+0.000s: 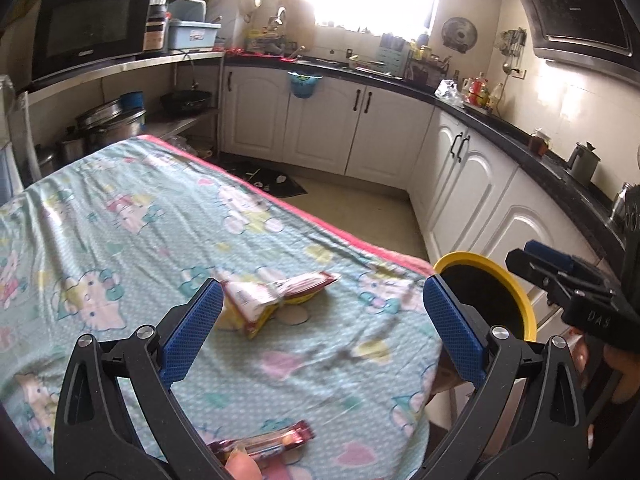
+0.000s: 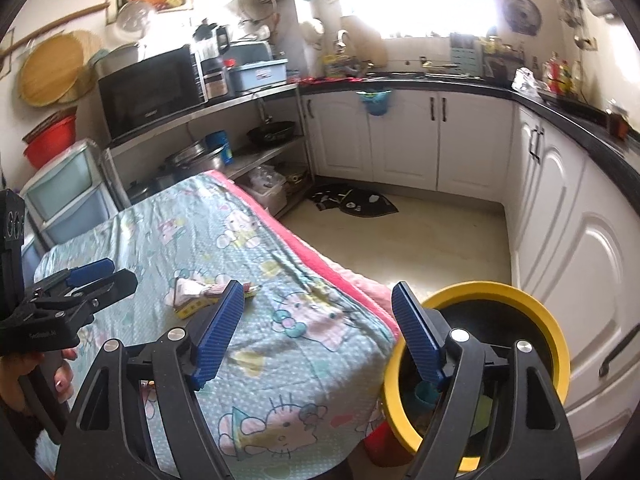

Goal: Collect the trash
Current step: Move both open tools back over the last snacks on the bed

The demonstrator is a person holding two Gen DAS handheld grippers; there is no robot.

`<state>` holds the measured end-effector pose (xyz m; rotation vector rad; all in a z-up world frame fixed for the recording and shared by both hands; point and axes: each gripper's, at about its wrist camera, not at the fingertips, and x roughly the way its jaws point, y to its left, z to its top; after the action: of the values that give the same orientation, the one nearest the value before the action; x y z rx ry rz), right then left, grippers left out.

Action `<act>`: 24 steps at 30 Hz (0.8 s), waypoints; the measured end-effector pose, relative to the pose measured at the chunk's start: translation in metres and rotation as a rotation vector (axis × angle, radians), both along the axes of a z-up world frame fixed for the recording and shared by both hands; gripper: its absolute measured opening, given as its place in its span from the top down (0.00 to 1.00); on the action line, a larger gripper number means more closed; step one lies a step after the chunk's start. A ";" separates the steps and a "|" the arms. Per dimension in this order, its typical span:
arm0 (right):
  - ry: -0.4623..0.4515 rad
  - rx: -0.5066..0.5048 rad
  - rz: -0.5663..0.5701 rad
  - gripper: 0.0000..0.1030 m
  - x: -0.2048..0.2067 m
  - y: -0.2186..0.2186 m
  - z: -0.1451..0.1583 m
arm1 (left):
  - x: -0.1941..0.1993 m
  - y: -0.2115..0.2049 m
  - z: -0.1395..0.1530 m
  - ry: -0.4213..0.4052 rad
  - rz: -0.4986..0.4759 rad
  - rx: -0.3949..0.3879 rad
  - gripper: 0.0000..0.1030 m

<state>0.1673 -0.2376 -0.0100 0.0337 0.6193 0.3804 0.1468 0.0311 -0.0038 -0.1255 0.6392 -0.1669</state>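
A crumpled yellow, white and red snack wrapper (image 1: 272, 296) lies on the cartoon-print tablecloth (image 1: 120, 216); it also shows in the right wrist view (image 2: 200, 294). A red snack bar wrapper (image 1: 268, 442) lies near the table's front edge, by a finger. A yellow-rimmed trash bin (image 2: 520, 300) stands off the table's right end, also in the left wrist view (image 1: 496, 276). My left gripper (image 1: 320, 320) is open and empty above the table, just right of the crumpled wrapper. My right gripper (image 2: 320, 328) is open and empty over the table's corner, its right finger above the bin.
White cabinets (image 2: 404, 140) under a black counter (image 1: 500, 128) run along the back and right. A metal shelf (image 2: 256, 120) with a microwave (image 2: 148, 88) and pots stands at the left. A dark mat (image 2: 352, 200) lies on the floor. Plastic drawers (image 2: 68, 192) stand beside the table.
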 end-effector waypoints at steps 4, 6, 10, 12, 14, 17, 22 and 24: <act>0.000 -0.028 0.052 0.28 0.006 0.016 0.000 | -0.005 0.016 -0.006 0.012 0.016 0.015 0.10; 0.007 -0.047 0.085 0.28 0.010 0.026 -0.002 | -0.007 0.022 -0.008 0.018 0.022 0.022 0.10; 0.021 -0.079 0.160 0.28 0.018 0.048 -0.006 | -0.011 0.034 -0.012 0.037 0.024 0.029 0.11; 0.028 -0.104 0.197 0.28 0.022 0.060 -0.009 | -0.013 0.038 -0.015 0.051 0.015 0.019 0.10; 0.037 -0.127 0.240 0.28 0.028 0.071 -0.013 | -0.016 0.041 -0.020 0.068 -0.004 0.026 0.11; 0.046 -0.177 0.285 0.28 0.035 0.087 -0.019 | -0.020 0.044 -0.028 0.093 -0.028 0.045 0.11; 0.086 -0.245 0.376 0.28 0.053 0.115 -0.036 | -0.024 0.043 -0.041 0.121 -0.091 0.086 0.11; 0.097 -0.285 0.410 0.28 0.059 0.126 -0.044 | -0.025 0.041 -0.047 0.139 -0.117 0.103 0.11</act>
<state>0.2267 -0.1112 -0.0537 -0.3540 0.7725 0.6854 0.1213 0.0725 -0.0513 -0.0005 0.7924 -0.2395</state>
